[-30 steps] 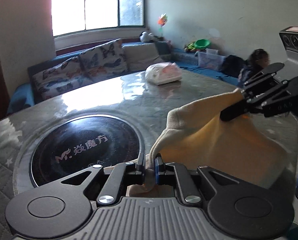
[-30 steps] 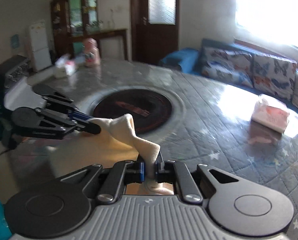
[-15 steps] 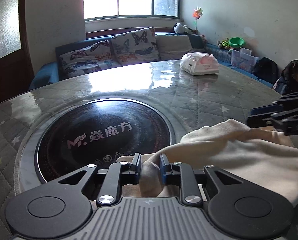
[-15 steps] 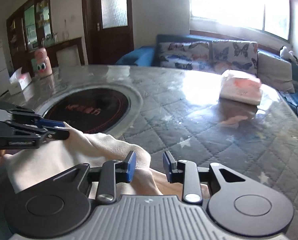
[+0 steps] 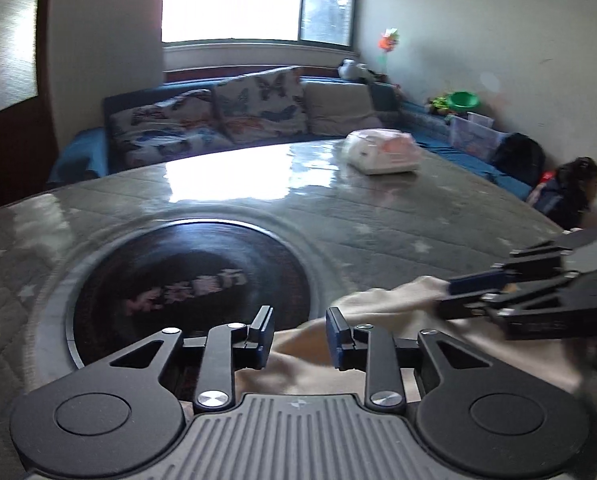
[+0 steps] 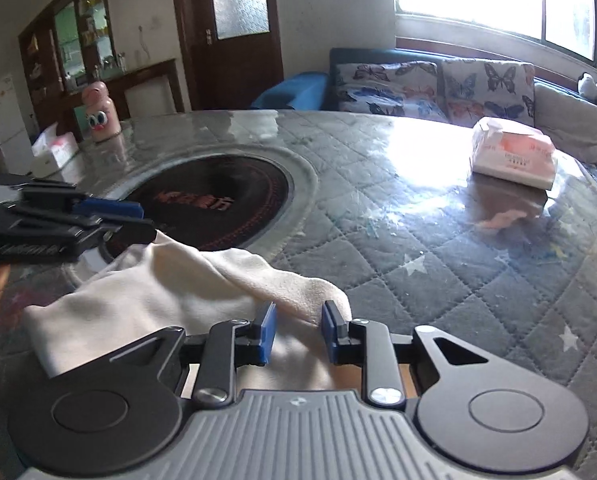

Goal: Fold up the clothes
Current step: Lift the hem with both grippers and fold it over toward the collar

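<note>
The cream garment (image 6: 146, 300) lies bunched on the near edge of the round quilted surface (image 6: 438, 280), just beside the dark circular hotplate (image 6: 214, 200) set into its middle. Your right gripper (image 6: 296, 330) sits low over the cloth with its blue-padded fingers (image 6: 266, 332) spread apart, a soft ridge of fabric running between them but not pinched. In the left wrist view, your left gripper (image 5: 298, 334) is likewise parted, its pads (image 5: 263, 330) standing clear on either side of the garment's (image 5: 378, 320) near hem, which passes under and between them. Seen from the right wrist camera, your left gripper (image 6: 136, 220) hovers at the cloth's far corner, close to the hotplate's rim, its fingers (image 6: 110, 208) separated. From the left wrist camera, your right gripper (image 5: 450, 294) reaches in from the right side over the fabric's far fold, its fingers (image 5: 478, 280) also apart; that view is blurred. A pink-and-white tissue pack (image 6: 514, 156) rests well apart on the sunlit far side of the surface, and a pink cartoon-faced bottle (image 6: 100, 110) stands near the opposite edge beside a tissue box (image 6: 54, 148). Butterfly-print cushions (image 6: 430, 84) line the blue sofa beneath the bright window. A person (image 5: 574, 192) sits low in the room's corner.
</note>
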### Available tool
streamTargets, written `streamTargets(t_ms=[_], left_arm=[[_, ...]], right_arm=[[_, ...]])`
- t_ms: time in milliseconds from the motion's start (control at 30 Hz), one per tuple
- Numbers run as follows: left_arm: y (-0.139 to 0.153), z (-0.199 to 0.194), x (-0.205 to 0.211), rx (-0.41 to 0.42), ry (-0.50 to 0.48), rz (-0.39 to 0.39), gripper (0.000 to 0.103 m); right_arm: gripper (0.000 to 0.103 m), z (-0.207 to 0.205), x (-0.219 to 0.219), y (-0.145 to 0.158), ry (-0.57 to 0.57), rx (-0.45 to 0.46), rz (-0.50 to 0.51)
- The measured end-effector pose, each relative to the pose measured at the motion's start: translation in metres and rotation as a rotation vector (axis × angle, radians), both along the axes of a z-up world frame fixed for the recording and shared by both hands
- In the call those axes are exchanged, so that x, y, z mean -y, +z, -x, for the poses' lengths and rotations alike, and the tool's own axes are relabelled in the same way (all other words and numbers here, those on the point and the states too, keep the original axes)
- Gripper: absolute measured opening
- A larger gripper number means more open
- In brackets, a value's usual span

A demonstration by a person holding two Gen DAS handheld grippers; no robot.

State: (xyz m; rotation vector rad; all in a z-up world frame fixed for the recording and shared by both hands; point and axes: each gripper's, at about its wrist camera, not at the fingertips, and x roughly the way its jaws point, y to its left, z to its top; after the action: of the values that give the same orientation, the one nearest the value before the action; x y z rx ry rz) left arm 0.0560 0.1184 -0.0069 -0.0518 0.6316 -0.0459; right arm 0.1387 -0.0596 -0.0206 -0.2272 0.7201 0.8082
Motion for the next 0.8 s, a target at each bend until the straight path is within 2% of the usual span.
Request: streamTargets(t_ms=[167, 300, 467, 567, 800], left_arm=[[-0.011, -0.017, 0.024, -0.031, -0.066, 0.019, 0.025], [-0.02, -0.029, 0.023, -0.067, -0.032, 0.039, 0.025], [-0.022, -0.031, 0.019, -0.063, -0.009, 0.053, 0.025], [-0.022, -0.028, 0.019, -0.055, -0.001, 0.051, 0.025], [-0.007, 0.003, 0.026, -0.003, -0.063, 0.057, 0.026]], right_arm=[[0.024, 0.005, 0.003, 0.003, -0.003, 0.022, 0.002], [0.024, 0.018, 0.01, 0.011, 0.03, 0.048, -0.005], [0.024, 0.016, 0.016, 0.001, 0.008, 0.017, -0.01], [0.024, 0.015, 0.02, -0.005, -0.006, 0.0, -0.014], [0.024, 0.038, 0.047, 0.01, -0.026, 0.067, -0.021]])
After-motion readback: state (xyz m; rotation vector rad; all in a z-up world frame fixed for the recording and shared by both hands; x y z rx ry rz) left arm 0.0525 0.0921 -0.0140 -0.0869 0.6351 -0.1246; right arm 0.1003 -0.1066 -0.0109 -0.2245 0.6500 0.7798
